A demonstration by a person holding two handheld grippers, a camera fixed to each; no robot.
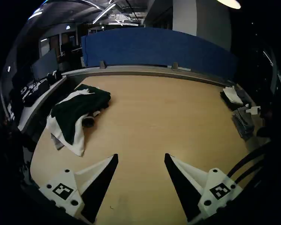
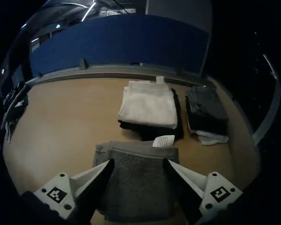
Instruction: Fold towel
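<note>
Starting with the left gripper (image 1: 141,155): how do its jaws stand?

Apart, with nothing between them. They hang over bare wood of the desk (image 1: 159,112).

And what lies on that side?

A loose pile to the left: a dark green towel (image 1: 80,107) crumpled on top of a white towel (image 1: 75,140) that spills out toward the desk's near edge. Behind the desk runs a blue partition (image 1: 155,48).

What about the right gripper (image 2: 139,161)?

Its jaws are apart too. A grey towel (image 2: 136,183) lies folded flat on the desk (image 2: 65,120) between the two fingers. It reaches a little past both fingertips, and I cannot tell whether they touch it. A white tag (image 2: 163,141) sticks out at its far right corner.

Anything beyond it?

Two folded stacks near the partition. Just behind the grey towel sits a white folded towel (image 2: 150,103) on top of black towels (image 2: 159,132). To the right of that is a dark grey stack (image 2: 206,107) with a white piece (image 2: 211,138) showing under it. The two stacks are close together but apart.
</note>
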